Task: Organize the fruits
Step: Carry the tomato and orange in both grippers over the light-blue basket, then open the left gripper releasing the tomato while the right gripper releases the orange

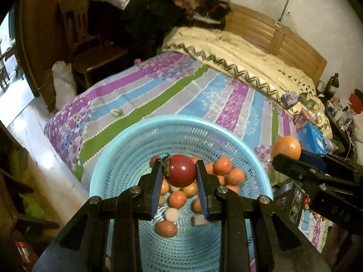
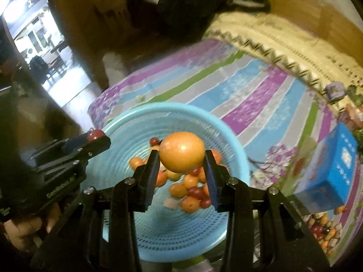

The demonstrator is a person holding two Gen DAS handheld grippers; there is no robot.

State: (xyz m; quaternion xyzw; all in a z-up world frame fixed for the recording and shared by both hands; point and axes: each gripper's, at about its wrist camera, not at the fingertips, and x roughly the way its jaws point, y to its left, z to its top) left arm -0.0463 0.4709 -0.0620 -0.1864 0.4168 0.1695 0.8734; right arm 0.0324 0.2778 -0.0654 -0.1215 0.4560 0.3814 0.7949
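Observation:
A light blue perforated basket point(image 1: 109, 158) sits on the striped bedspread and holds several small orange and red fruits point(image 1: 223, 165). My left gripper point(image 1: 179, 170) is shut on a dark red fruit point(image 1: 182, 170) with a dry leafy stem, held over the basket. My right gripper point(image 2: 181, 158) is shut on a large orange fruit point(image 2: 181, 155), also above the basket point(image 2: 127, 122). The right gripper and its orange fruit point(image 1: 287, 147) show at the right of the left wrist view. The left gripper and its red fruit point(image 2: 95, 134) show at the left of the right wrist view.
The bed point(image 1: 158, 95) carries a cream blanket point(image 1: 238, 49) by the wooden headboard. A blue box point(image 2: 333, 170) lies to the right of the basket, with small boxes point(image 1: 290, 98) further back. A wooden chair point(image 1: 90, 52) and piled clothes stand beyond the bed.

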